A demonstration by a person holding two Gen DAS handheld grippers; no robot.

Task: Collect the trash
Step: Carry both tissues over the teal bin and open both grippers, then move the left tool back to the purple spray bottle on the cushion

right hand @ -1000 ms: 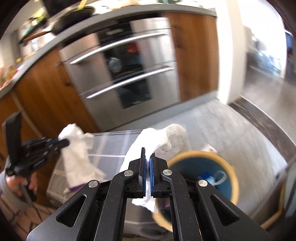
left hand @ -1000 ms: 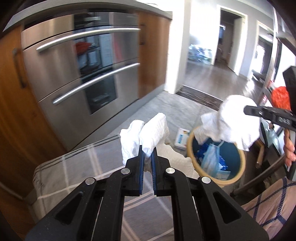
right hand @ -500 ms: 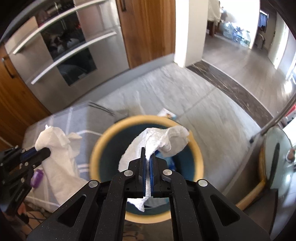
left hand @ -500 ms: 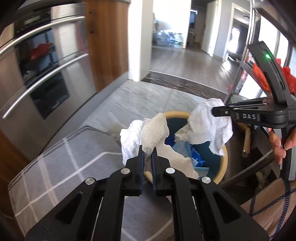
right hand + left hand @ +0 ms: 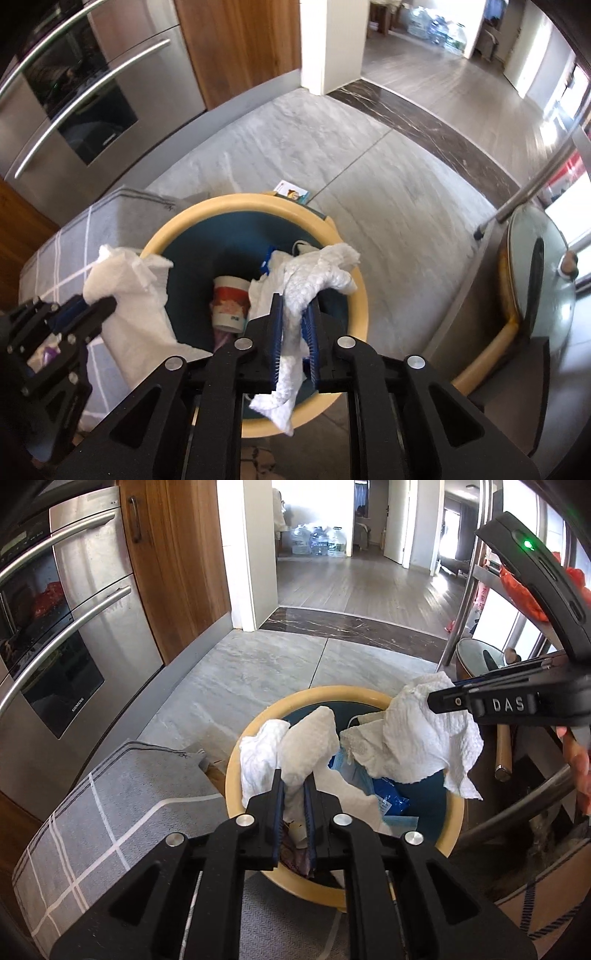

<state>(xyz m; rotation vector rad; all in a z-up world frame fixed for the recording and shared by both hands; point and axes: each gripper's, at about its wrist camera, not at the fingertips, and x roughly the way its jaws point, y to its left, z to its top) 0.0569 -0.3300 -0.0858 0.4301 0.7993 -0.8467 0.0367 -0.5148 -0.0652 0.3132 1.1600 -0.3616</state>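
**mop_guy:** So where were the paper towels at that point? Over the bin or not?

**tidybot_fan:** Both over it. The left hand-held gripper (image 5: pixel 294 794) had its jaws clamped on a crumpled white paper towel (image 5: pixel 295 753), with the wad sticking up past the tips and a flap hanging down. The bin (image 5: pixel 455 814) (yellow rim, dark blue inside) sat directly below and ahead of it. The right hand-held gripper (image 5: pixel 294 317) was pinching its own paper towel (image 5: pixel 317 275) too, jaws narrowed on it but not fully together, and that one drooped lengthwise along the fingers, with a tail hanging below the jaws near the closer rim.

**mop_guy:** Which hand was better placed to drop?

**tidybot_fan:** My guess is the left, since its towel hung well inside the rim. The right one's tail dangled close to the near edge, so letting go there might leave it draped on the rim.

**mop_guy:** Anything one camera caught that the other missed?

**tidybot_fan:** Yeah, the right wrist view looked steeply down and showed a printed paper cup (image 5: pixel 231 306) lying in the bin, plus a small card (image 5: pixel 291 192) on the floor behind it. The left view hid the cup behind its towel, but showed blue plastic packaging (image 5: pixel 389 797) in the bin.
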